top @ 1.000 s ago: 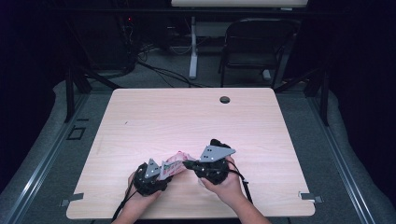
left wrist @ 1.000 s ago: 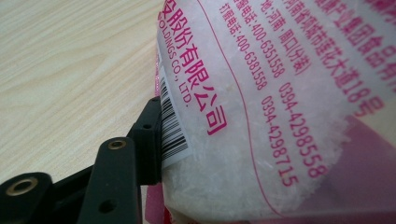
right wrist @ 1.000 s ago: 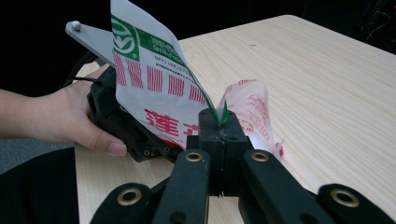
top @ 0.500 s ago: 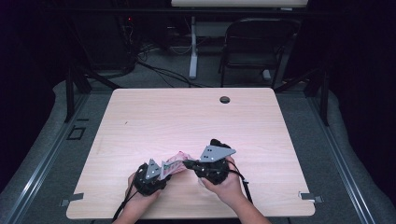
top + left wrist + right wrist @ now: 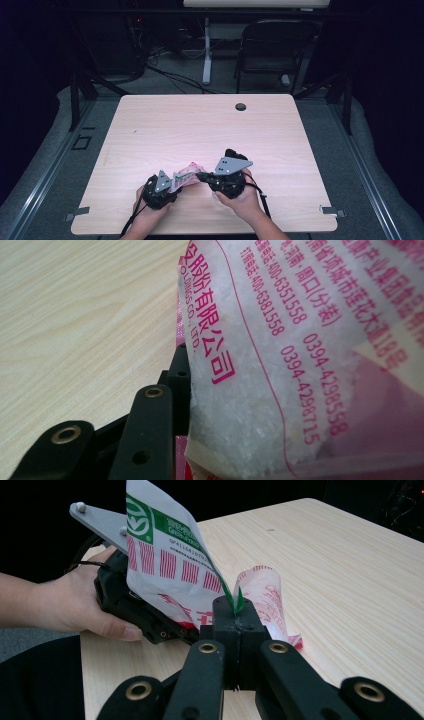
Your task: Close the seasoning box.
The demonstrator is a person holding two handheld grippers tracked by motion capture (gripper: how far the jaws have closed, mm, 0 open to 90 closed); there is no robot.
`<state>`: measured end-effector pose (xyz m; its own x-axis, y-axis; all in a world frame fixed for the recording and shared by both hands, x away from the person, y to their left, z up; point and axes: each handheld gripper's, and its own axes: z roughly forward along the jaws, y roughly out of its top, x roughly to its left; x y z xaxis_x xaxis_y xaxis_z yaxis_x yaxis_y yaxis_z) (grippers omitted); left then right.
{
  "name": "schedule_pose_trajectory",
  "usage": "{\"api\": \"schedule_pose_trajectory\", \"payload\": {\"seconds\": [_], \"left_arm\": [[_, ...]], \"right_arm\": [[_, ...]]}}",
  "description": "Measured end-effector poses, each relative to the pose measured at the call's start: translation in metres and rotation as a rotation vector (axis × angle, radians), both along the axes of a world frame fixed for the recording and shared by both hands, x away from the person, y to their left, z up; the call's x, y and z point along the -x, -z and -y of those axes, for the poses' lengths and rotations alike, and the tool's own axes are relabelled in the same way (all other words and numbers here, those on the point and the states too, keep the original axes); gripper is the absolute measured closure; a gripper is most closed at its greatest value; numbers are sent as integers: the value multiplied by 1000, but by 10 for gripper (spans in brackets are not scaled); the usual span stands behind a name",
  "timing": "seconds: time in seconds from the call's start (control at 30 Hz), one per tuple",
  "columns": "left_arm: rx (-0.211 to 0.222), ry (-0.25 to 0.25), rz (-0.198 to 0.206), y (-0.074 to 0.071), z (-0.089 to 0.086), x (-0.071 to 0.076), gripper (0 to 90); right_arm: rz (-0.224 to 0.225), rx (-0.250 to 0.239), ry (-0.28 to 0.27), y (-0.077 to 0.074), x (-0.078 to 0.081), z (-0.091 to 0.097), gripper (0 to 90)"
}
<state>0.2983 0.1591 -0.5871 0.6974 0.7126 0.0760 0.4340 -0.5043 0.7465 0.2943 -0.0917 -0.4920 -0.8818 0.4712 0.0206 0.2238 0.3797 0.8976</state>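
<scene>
A crinkly plastic bag with pink print [image 5: 186, 175] sat near the front edge of the pale wooden desk [image 5: 200, 125], between the left tongs [image 5: 170, 184] and the right tongs [image 5: 202, 176].

On the bag [image 5: 300, 365] we read pink print: "CO., LTD", "400-6351558", "400-6381558", "0394-4298558" and "0394-4298715"; beside its green logo we make out "Green Food".

Light falls evenly from above on my table [image 5: 165, 125], while the room around it sinks into near black. Right at my left claw the packet [image 5: 300, 340] sits so close its print blurs softly; beyond my right claw, wood grain fades out of focus
</scene>
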Motion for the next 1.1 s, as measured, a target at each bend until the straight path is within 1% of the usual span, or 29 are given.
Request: {"api": "schedule_pose_trajectory", "payload": {"seconds": [0.13, 0.27, 0.33, 0.4, 0.47, 0.53, 0.63, 0.7, 0.83, 0.87, 1.03, 1.1], "left_arm": [[-11, -2, 9, -1, 0, 1, 645], [-24, -6, 38, -3, 1, 4, 649], [-25, -6, 40, -3, 1, 4, 650], [-33, -5, 49, -4, 1, 5, 650], [-36, -6, 56, -5, 1, 6, 652], [-49, -7, 70, -7, 1, 6, 652], [-59, -5, 81, -8, 0, 7, 654], [-58, -9, 87, -8, 0, 7, 654], [-68, -7, 104, -10, 1, 8, 655], [-69, -8, 108, -10, 1, 8, 655], [-82, -4, 121, -12, 1, 10, 656], [-79, -7, 126, -13, 1, 10, 656]], "right_arm": [[-1, -11, 0, 1, 0, 0, 900], [5, -8, -5, 1, 3, 3, 900], [5, -9, -6, 1, 3, 3, 900], [12, -5, -5, 0, 4, 3, 900], [10, -10, -5, 0, 5, 4, 900], [10, -6, -4, -1, 5, 5, 891], [10, -5, -3, -1, 6, 6, 875], [15, 0, 1, -1, 7, 6, 843], [16, 6, 3, -1, 8, 6, 835], [20, 14, 8, -1, 9, 8, 819], [19, 16, 10, -1, 11, 10, 803], [23, 25, 14, -2, 13, 12, 795]]}}
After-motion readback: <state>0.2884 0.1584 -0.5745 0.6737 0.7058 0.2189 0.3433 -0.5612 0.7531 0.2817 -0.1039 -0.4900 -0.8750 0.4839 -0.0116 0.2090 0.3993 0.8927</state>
